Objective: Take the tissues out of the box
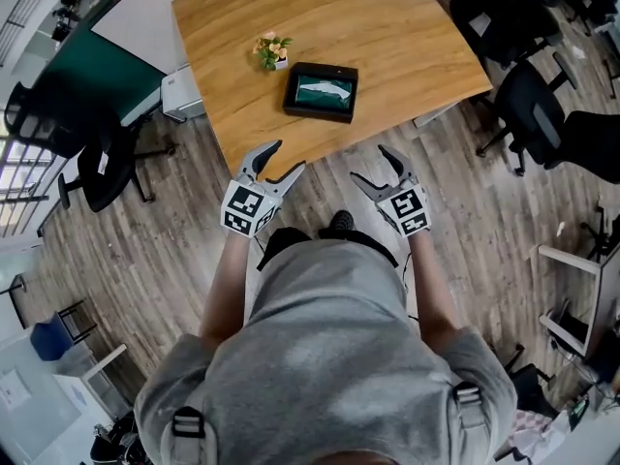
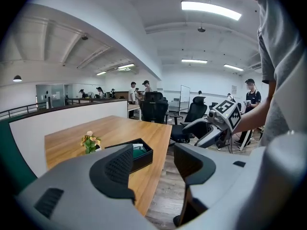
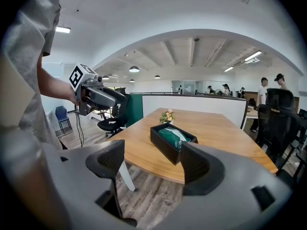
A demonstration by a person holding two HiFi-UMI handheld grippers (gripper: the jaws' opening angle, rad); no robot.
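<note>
A black tissue box (image 1: 321, 91) lies on the wooden table (image 1: 407, 37), holding a green pack with a white tissue (image 1: 323, 90) sticking out of the top. Both grippers hover off the table's near edge, above the floor, short of the box. My left gripper (image 1: 289, 155) is open and empty. My right gripper (image 1: 368, 163) is also open and empty. In the left gripper view the box (image 2: 139, 153) shows partly behind the left jaw. The right gripper view shows the box (image 3: 172, 140) between the jaws, at a distance, with its tissue (image 3: 179, 134) visible.
A small potted plant (image 1: 272, 50) stands just beyond the box's left end. Black office chairs (image 1: 528, 105) stand to the right of the table and another chair (image 1: 97, 158) to the left. Several people (image 2: 139, 92) stand far back in the office.
</note>
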